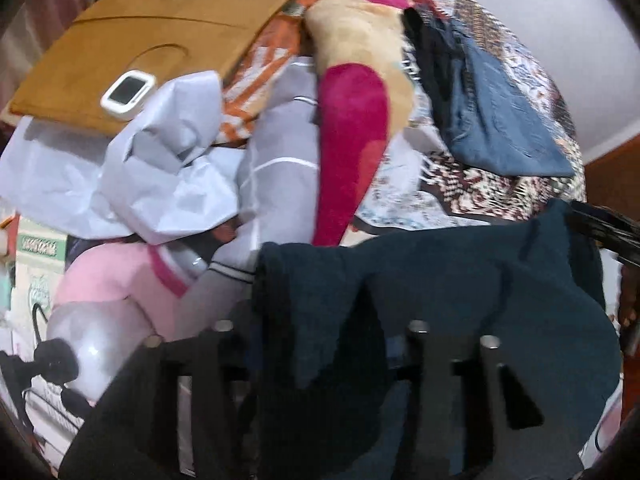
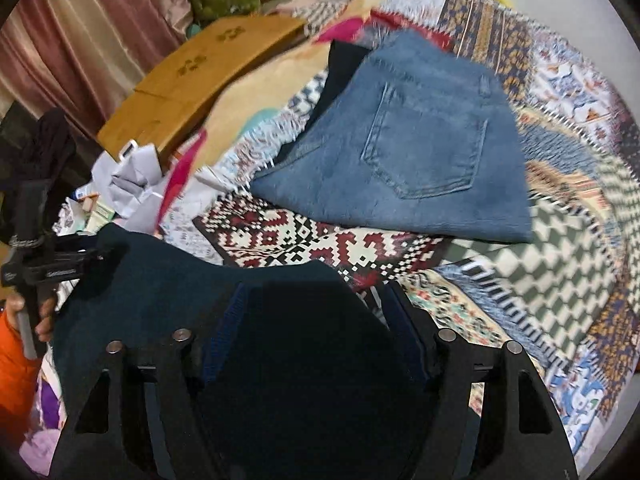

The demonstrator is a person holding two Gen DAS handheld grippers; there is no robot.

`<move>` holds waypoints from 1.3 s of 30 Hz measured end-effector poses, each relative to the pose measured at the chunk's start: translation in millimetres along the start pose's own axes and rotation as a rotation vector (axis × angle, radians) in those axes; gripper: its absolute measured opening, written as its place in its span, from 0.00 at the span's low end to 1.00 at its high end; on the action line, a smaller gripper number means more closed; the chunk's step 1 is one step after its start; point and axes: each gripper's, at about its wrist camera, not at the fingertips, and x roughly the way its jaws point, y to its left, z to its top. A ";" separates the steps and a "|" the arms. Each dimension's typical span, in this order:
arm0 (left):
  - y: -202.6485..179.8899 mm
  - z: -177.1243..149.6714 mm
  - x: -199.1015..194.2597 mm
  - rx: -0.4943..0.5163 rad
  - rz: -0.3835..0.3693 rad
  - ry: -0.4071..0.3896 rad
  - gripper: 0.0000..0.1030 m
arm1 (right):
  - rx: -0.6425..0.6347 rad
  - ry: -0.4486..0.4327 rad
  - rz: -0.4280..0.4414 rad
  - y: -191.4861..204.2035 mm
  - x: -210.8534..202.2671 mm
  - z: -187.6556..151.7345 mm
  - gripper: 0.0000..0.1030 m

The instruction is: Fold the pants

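Note:
Dark teal pants (image 1: pixel 460 292) hang between my two grippers, lifted above the patterned bedspread (image 2: pixel 304 236). My left gripper (image 1: pixel 320 344) is shut on one edge of the pants; the cloth drapes over its fingers and hides the tips. My right gripper (image 2: pixel 312 300) is shut on the other edge of the pants (image 2: pixel 168 280), which cover most of its jaws. The left gripper also shows at the left of the right wrist view (image 2: pixel 64 264), clamped on the cloth. A folded blue denim pair (image 2: pixel 412 152) lies on the bedspread beyond.
A wooden lap table (image 1: pixel 152 36) with a small white device (image 1: pixel 128 94) lies at the back left. Crumpled white paper (image 1: pixel 160 172), a beige and pink blanket (image 1: pixel 356 92), a grey garment (image 1: pixel 280 168) and boxes crowd the left. A curtain (image 2: pixel 80 40) hangs behind.

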 end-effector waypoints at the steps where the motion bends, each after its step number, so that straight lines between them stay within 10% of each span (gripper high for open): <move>1: -1.6 -0.5 -1.3 0.013 0.002 -0.002 0.33 | 0.002 0.019 0.000 -1.1 7.3 0.5 0.45; 8: -6.6 7.2 -8.2 0.032 0.139 -0.054 0.29 | -0.030 0.022 0.015 2.2 13.0 -3.2 0.10; 13: -24.9 26.6 -2.4 0.091 0.290 -0.103 0.29 | -0.050 -0.027 -0.063 9.8 7.3 1.3 0.07; 18: -24.7 26.9 2.0 0.109 0.304 -0.078 0.36 | -0.072 -0.014 -0.127 18.0 -3.8 -1.6 0.11; 22: -20.0 12.0 -26.0 0.099 0.265 -0.097 0.45 | -0.036 -0.060 -0.111 12.6 -31.3 -12.1 0.38; 24: -16.8 4.0 -38.9 0.099 0.265 -0.106 0.64 | -0.008 -0.092 -0.113 9.1 -47.5 -21.1 0.40; 31: -2.3 -35.3 -68.8 0.038 0.161 -0.071 0.74 | 0.062 -0.139 -0.106 4.9 -86.3 -58.4 0.43; 37: -5.7 -68.5 -49.6 0.044 0.118 0.013 0.74 | 0.085 -0.154 -0.130 8.2 -104.8 -102.8 0.50; 39: -8.4 -77.9 -45.0 0.042 0.090 0.017 0.44 | 0.094 -0.146 -0.142 7.6 -106.2 -118.3 0.50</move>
